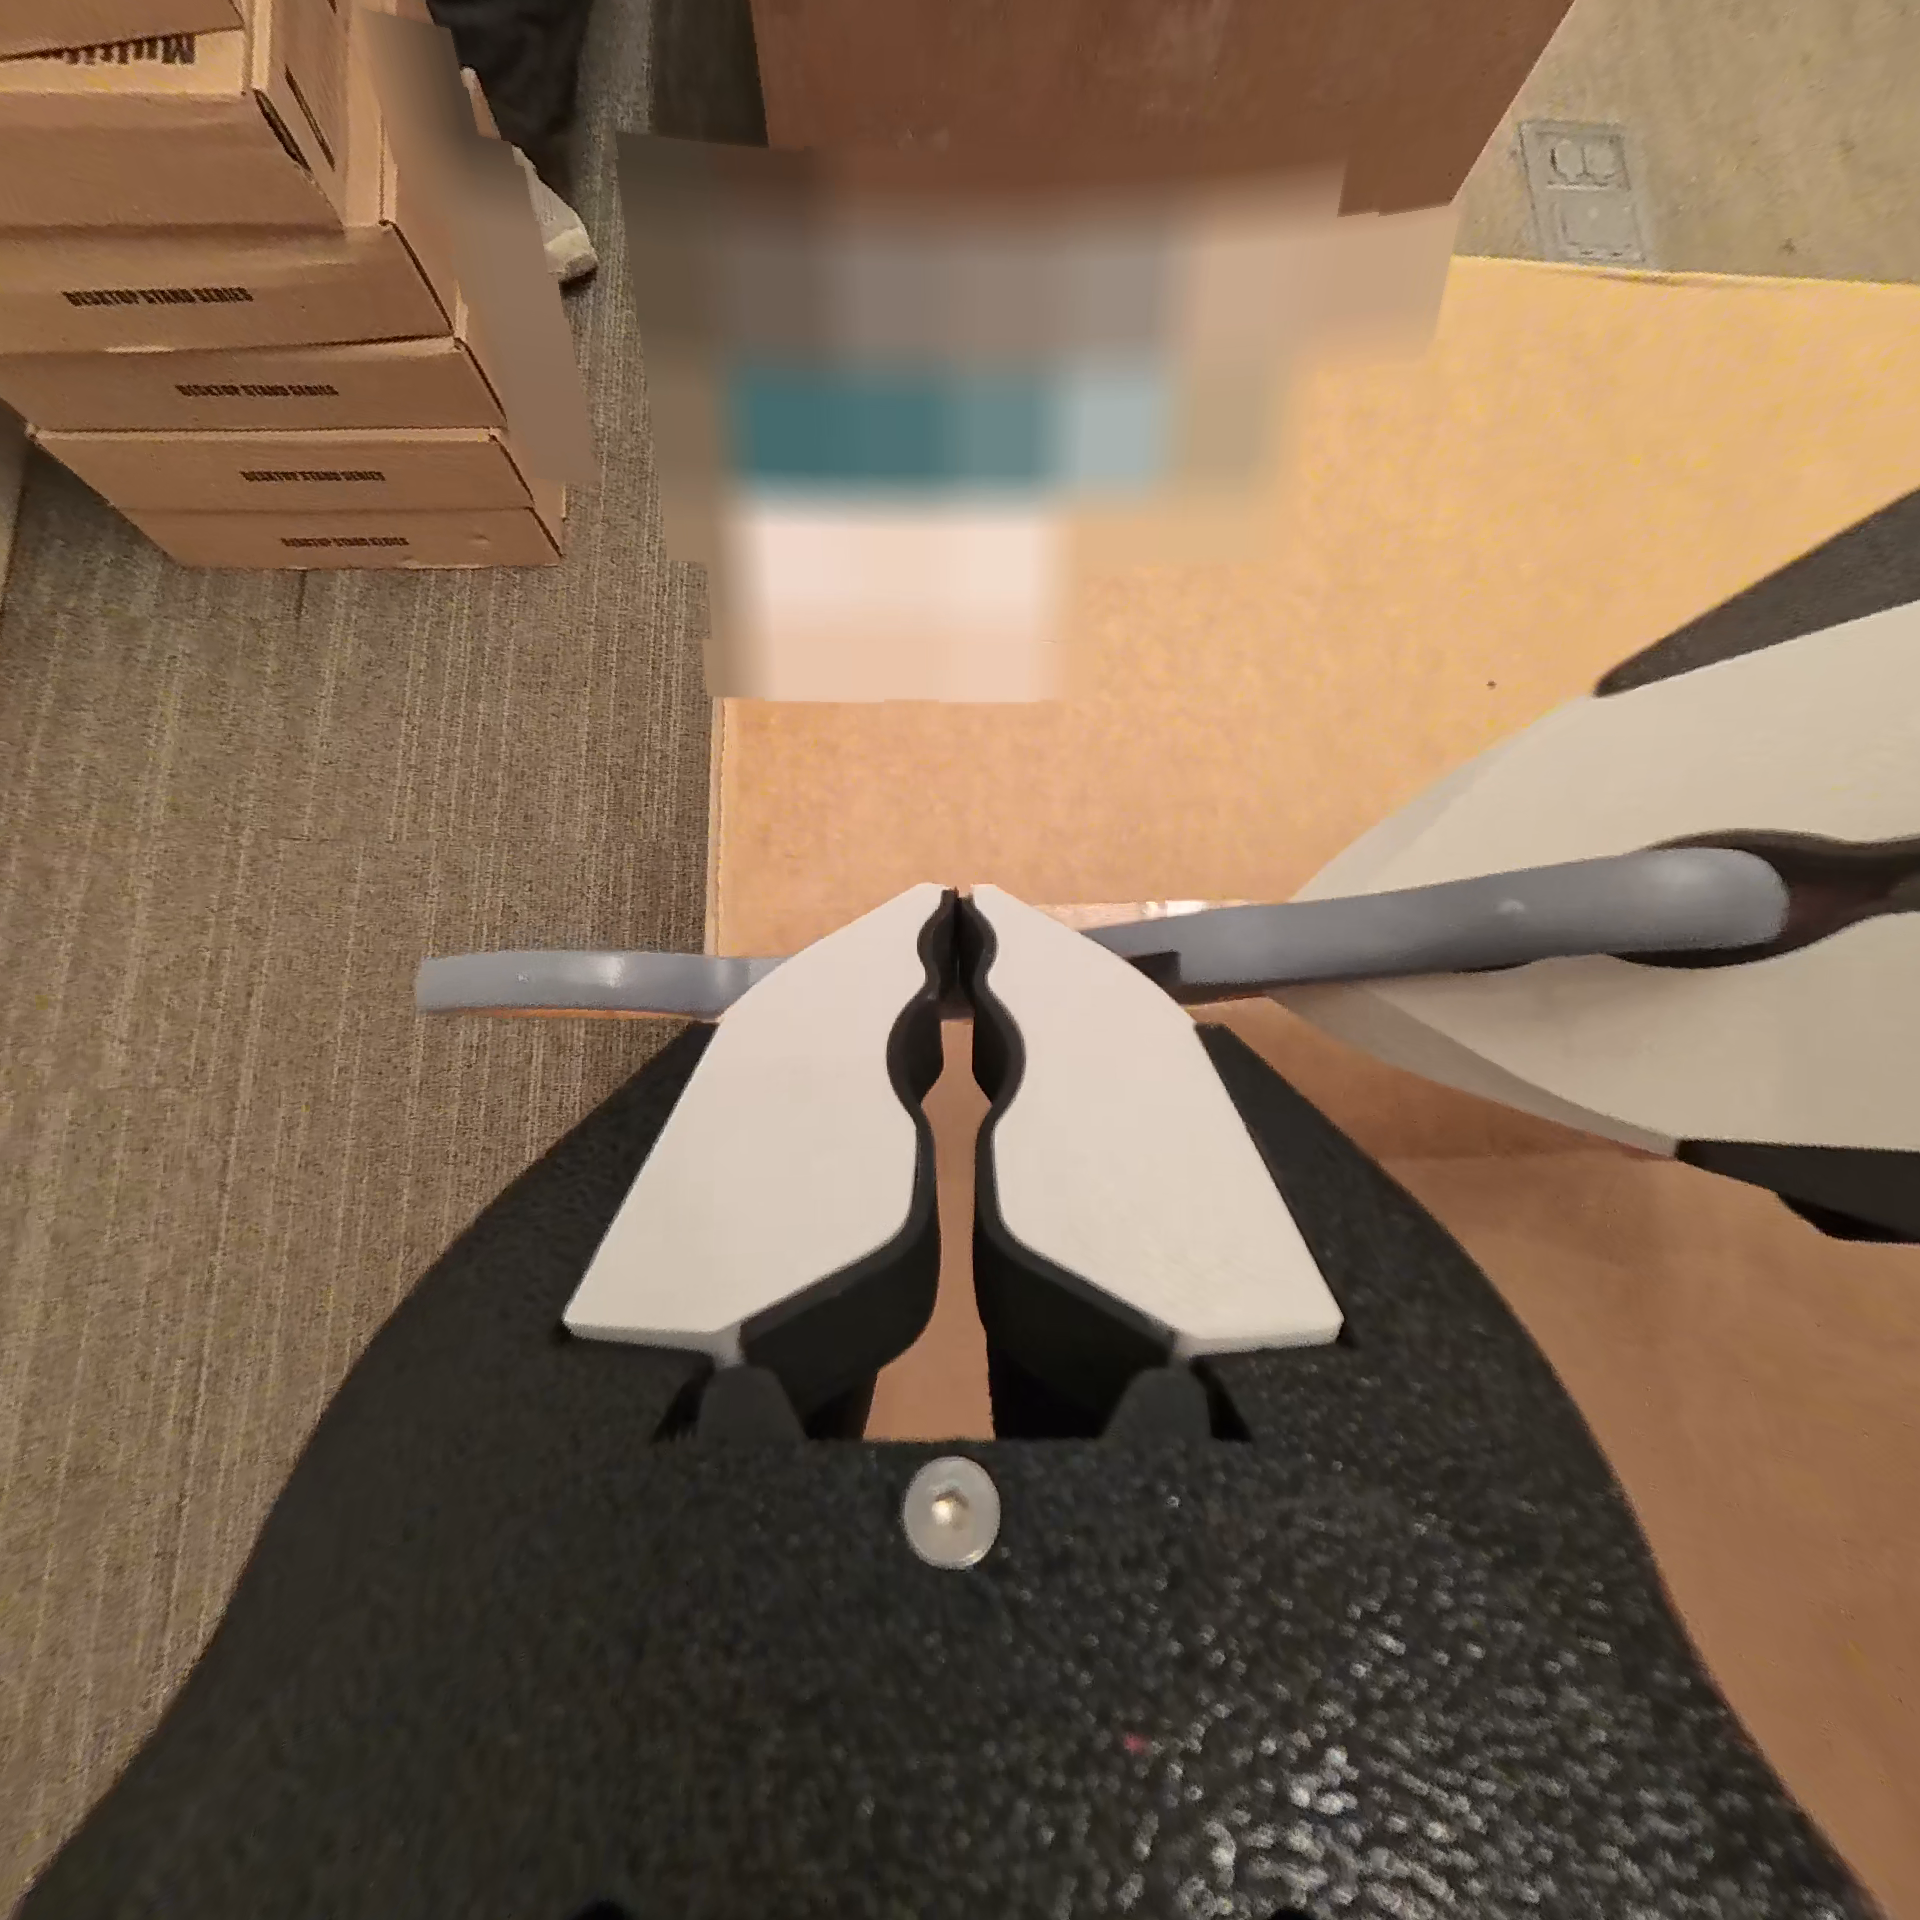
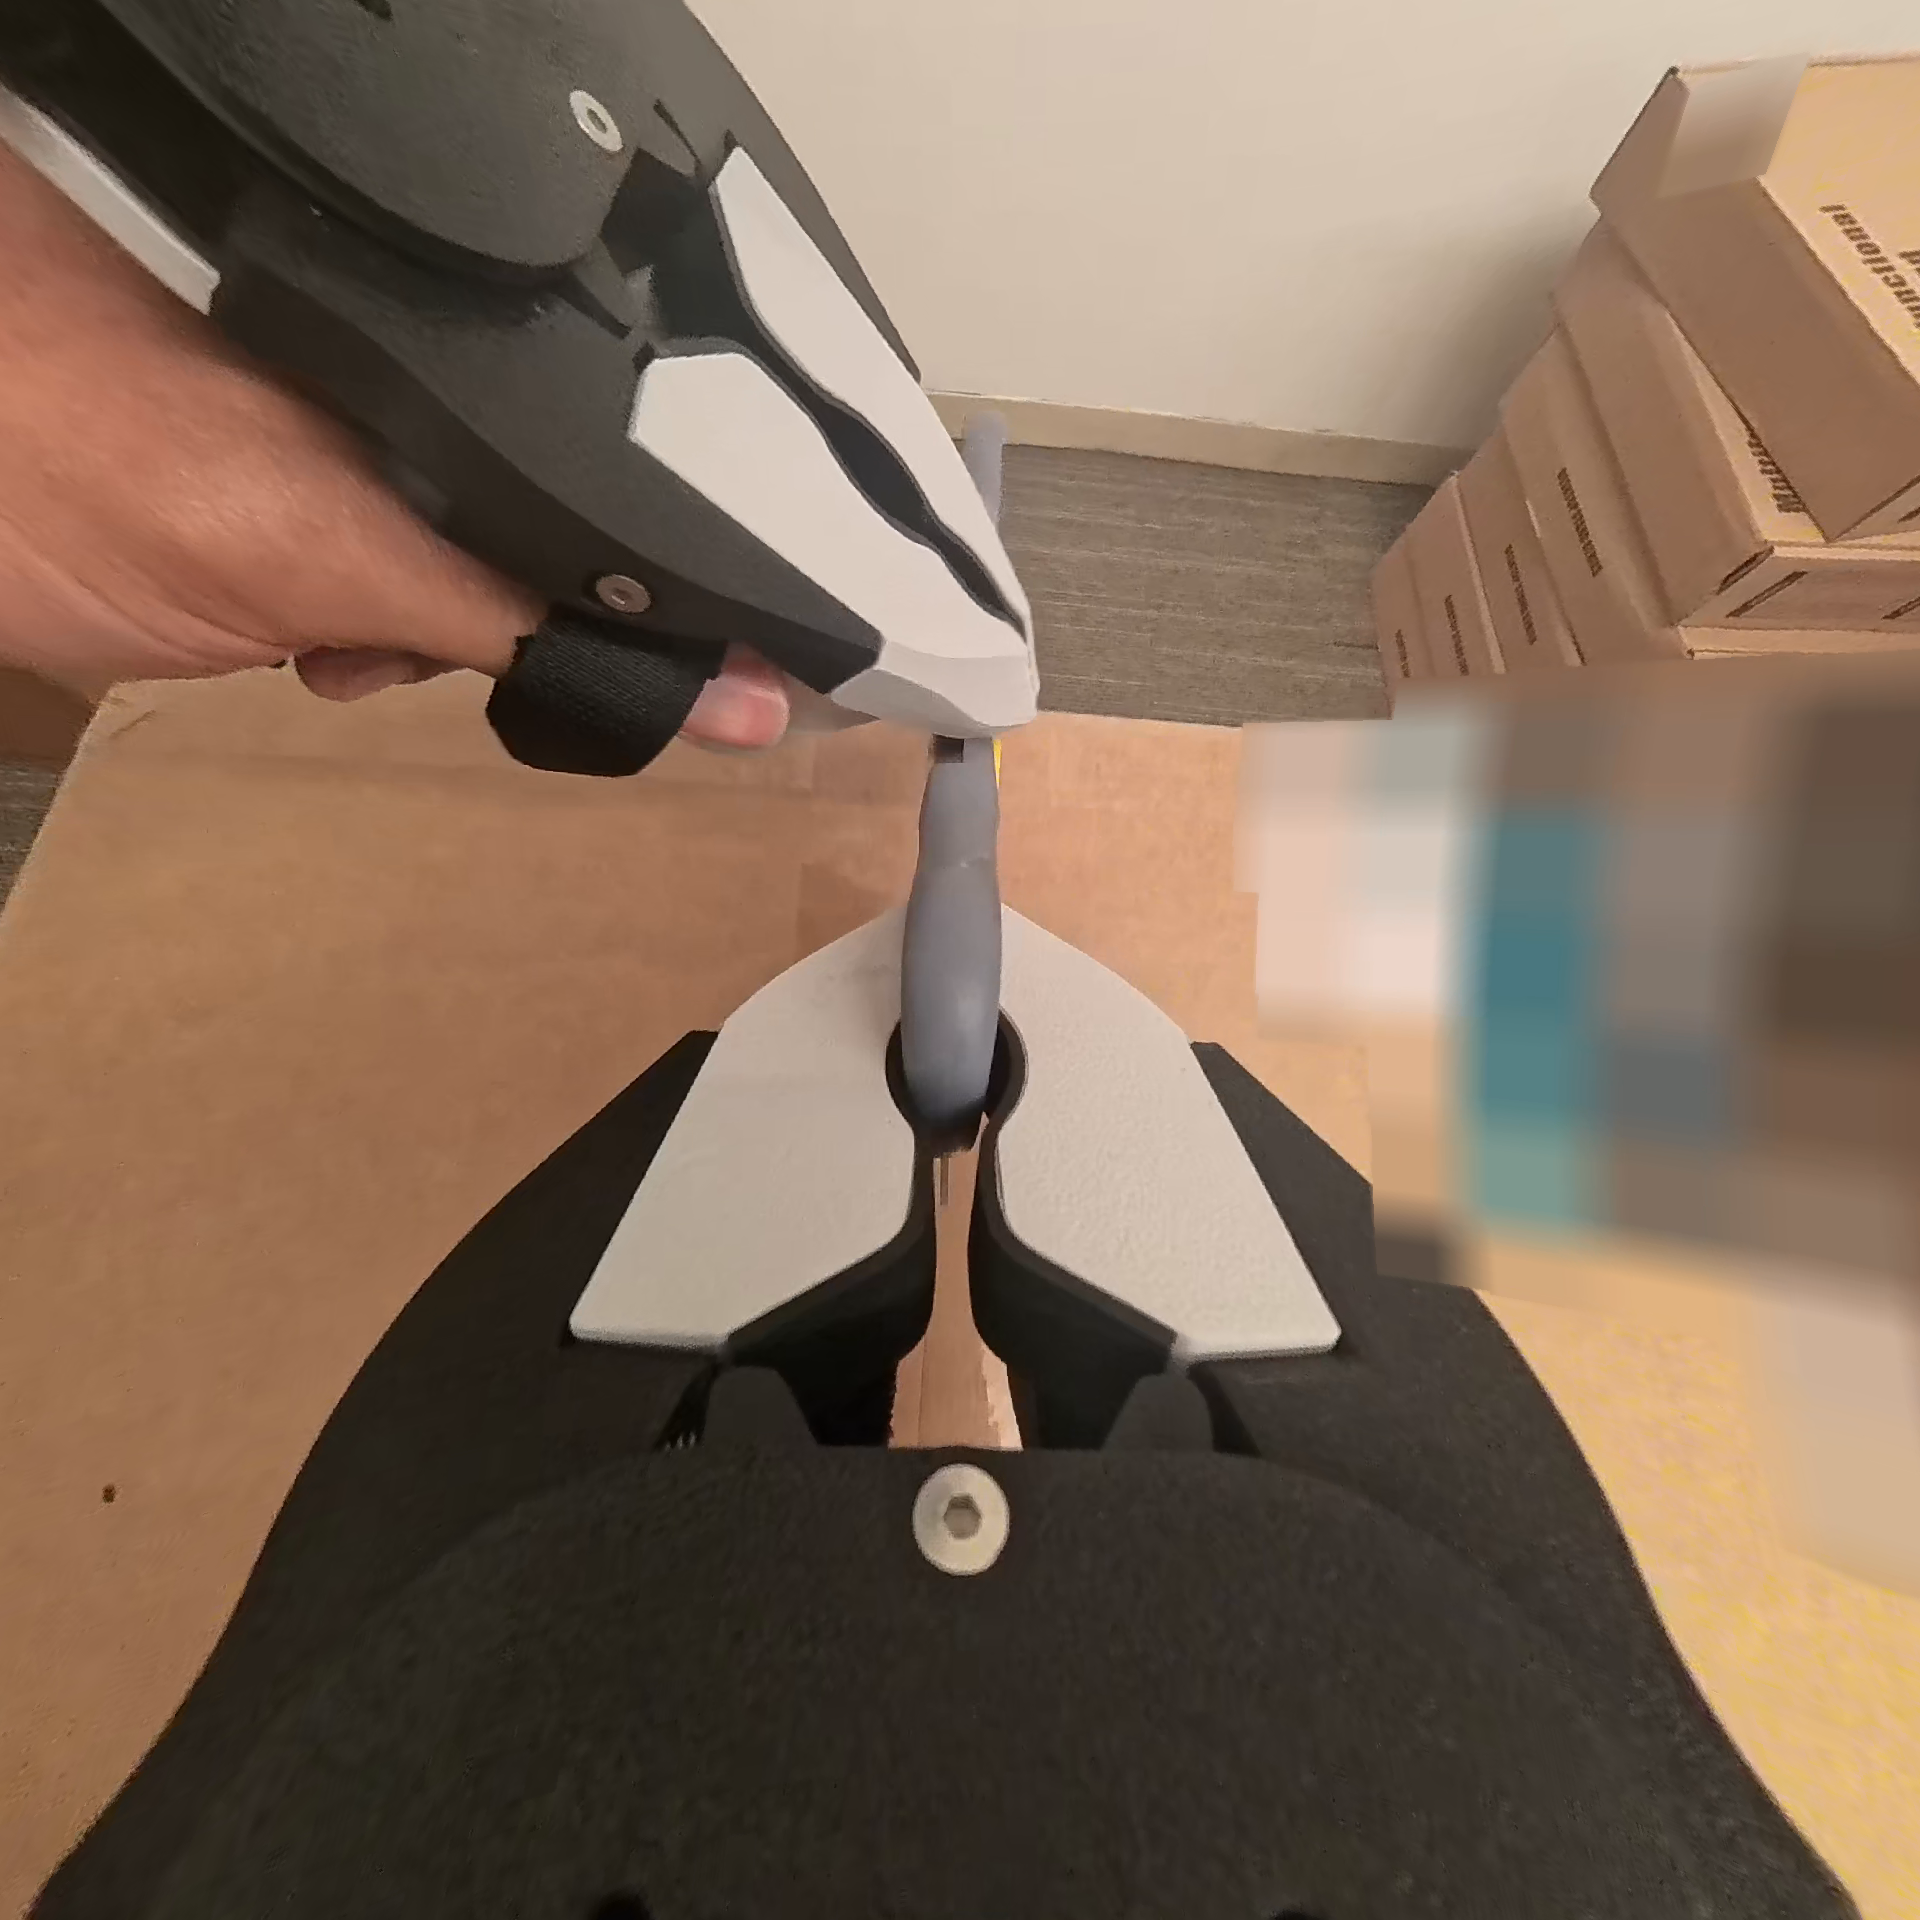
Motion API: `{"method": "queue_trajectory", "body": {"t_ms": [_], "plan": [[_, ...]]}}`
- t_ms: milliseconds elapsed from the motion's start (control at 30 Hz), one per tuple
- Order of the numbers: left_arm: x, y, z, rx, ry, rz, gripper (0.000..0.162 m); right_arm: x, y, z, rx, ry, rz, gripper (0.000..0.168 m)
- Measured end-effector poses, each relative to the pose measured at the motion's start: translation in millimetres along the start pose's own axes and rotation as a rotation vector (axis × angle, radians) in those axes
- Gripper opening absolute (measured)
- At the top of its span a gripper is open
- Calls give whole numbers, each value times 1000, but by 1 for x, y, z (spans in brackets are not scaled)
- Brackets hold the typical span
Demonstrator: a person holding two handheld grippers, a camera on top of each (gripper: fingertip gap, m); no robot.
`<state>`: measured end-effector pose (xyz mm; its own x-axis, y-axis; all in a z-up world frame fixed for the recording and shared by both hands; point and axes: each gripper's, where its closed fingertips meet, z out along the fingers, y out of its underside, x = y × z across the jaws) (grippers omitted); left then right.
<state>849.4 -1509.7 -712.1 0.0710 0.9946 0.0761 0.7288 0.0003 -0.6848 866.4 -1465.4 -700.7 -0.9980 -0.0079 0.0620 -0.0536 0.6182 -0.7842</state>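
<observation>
A tool with a grey-blue handle (image 1: 1455, 925) is held in the air between both grippers, above a flat cardboard sheet (image 1: 1247, 727). My left gripper (image 1: 961, 899) is shut on the tool's middle, and the handle sticks out to its left and right. My right gripper (image 1: 1299, 945) comes in from the right, shut on the handle's right part. In the right wrist view my right gripper (image 2: 956, 925) clamps the handle (image 2: 956, 862) in its round notch. The left gripper (image 2: 997, 686), held by a hand (image 2: 208, 499), is shut on the tool farther along.
A stack of brown cardboard boxes (image 1: 291, 395) stands on the grey carpet (image 1: 312, 831) to the left; it also shows in the right wrist view (image 2: 1662, 468). A larger box (image 1: 1143, 83) stands behind the sheet. A white wall (image 2: 1195, 208) and a wall outlet (image 1: 1584, 192) lie beyond. Some 5 cm of space lies between my two pairs of fingers.
</observation>
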Motion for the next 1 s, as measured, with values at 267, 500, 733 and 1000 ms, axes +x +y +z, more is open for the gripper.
{"method": "queue_trajectory", "body": {"t_ms": [267, 500, 733, 1000], "plan": [[-9, 4, 5, 47, -26, 24, 0, 1, 0, 0, -11, -10, 4, 0], [-7, 5, 8, 74, -14, 2, 0, 2, 4, -1, -28, -26, 25, 0], [-4, 4, 9, 65, -27, 47, 0, 2, 8, -3, -21, -26, 48, 0], [4, 6, 8, 79, -33, 40, 0, 0, 14, -9, -33, -24, 20, 0]]}}
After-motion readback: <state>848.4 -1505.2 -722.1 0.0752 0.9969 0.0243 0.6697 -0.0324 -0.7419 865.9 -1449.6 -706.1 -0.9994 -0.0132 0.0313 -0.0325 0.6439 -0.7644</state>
